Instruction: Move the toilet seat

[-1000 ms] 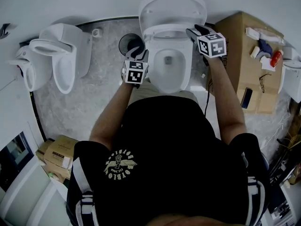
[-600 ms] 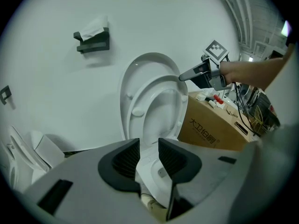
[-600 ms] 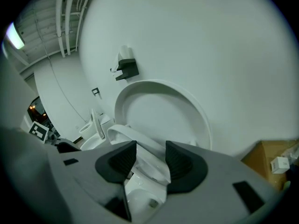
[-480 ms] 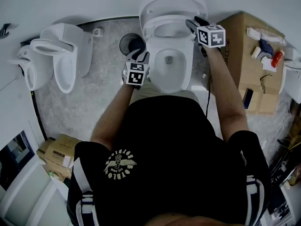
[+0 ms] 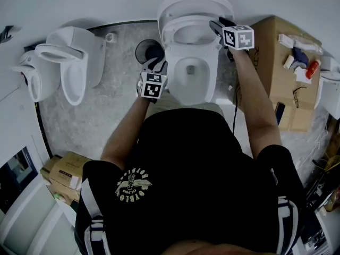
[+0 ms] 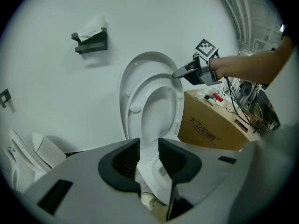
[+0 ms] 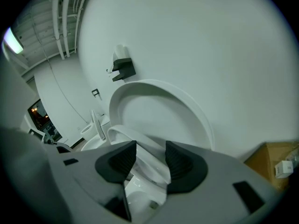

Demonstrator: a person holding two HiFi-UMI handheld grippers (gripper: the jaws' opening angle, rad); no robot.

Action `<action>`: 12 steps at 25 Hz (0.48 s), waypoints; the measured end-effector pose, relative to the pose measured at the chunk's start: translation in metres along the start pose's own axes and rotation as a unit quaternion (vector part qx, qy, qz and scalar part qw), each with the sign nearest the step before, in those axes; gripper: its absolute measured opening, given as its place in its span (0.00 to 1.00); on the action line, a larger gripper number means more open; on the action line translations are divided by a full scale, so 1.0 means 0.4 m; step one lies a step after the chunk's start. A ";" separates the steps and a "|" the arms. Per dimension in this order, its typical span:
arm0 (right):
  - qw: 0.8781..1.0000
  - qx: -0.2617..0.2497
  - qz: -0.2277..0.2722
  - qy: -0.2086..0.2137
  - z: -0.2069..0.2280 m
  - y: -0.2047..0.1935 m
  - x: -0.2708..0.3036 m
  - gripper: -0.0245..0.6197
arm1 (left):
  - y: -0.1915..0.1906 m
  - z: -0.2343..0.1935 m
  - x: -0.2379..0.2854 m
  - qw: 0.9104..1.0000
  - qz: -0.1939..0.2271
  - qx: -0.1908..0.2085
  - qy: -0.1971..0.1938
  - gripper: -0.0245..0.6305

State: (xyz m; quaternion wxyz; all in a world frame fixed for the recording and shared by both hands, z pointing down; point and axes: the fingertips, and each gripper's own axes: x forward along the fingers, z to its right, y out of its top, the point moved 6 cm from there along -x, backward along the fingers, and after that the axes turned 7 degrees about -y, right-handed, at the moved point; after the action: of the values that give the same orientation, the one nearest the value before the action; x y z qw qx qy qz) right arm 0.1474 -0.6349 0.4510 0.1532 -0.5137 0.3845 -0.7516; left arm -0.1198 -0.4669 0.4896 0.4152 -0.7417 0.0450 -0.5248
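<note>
A white toilet stands against the wall with its lid [image 5: 194,1] upright. Its seat [image 5: 171,35] is tilted up off the bowl [image 5: 178,86], close to the lid. My right gripper [image 5: 215,25] is at the seat's right edge. In the right gripper view the seat rim [image 7: 117,132] runs between the right gripper's [image 7: 150,160] pads, which close on it. The left gripper view shows the seat [image 6: 180,101] raised, with the right gripper [image 6: 180,73] at its upper edge. My left gripper [image 5: 156,64] hovers by the bowl's left side, open, with nothing between its jaws [image 6: 149,160].
A second white toilet [image 5: 69,62] stands at the left. A black bin [image 5: 146,49] sits between the two toilets. A cardboard box [image 5: 273,62] with small items on top is at the right. A paper holder [image 6: 91,38] hangs on the wall. More boxes [image 5: 66,171] lie at the lower left.
My right gripper has moved up and back toward the wall, and the seat has swung higher toward the lid with it. The left gripper has barely shifted.
</note>
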 end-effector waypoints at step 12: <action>0.997 -0.070 0.036 -0.013 -0.027 -0.006 -0.066 0.37 | 0.103 0.003 -0.045 0.998 0.051 0.024 0.009 0.24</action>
State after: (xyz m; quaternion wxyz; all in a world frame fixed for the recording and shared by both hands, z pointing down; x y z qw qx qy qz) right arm 0.1494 -0.6126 0.4336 0.1489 -0.5190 0.4518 -0.7102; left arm -0.1116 -0.4841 0.4489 0.4590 -0.7232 0.0744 -0.5106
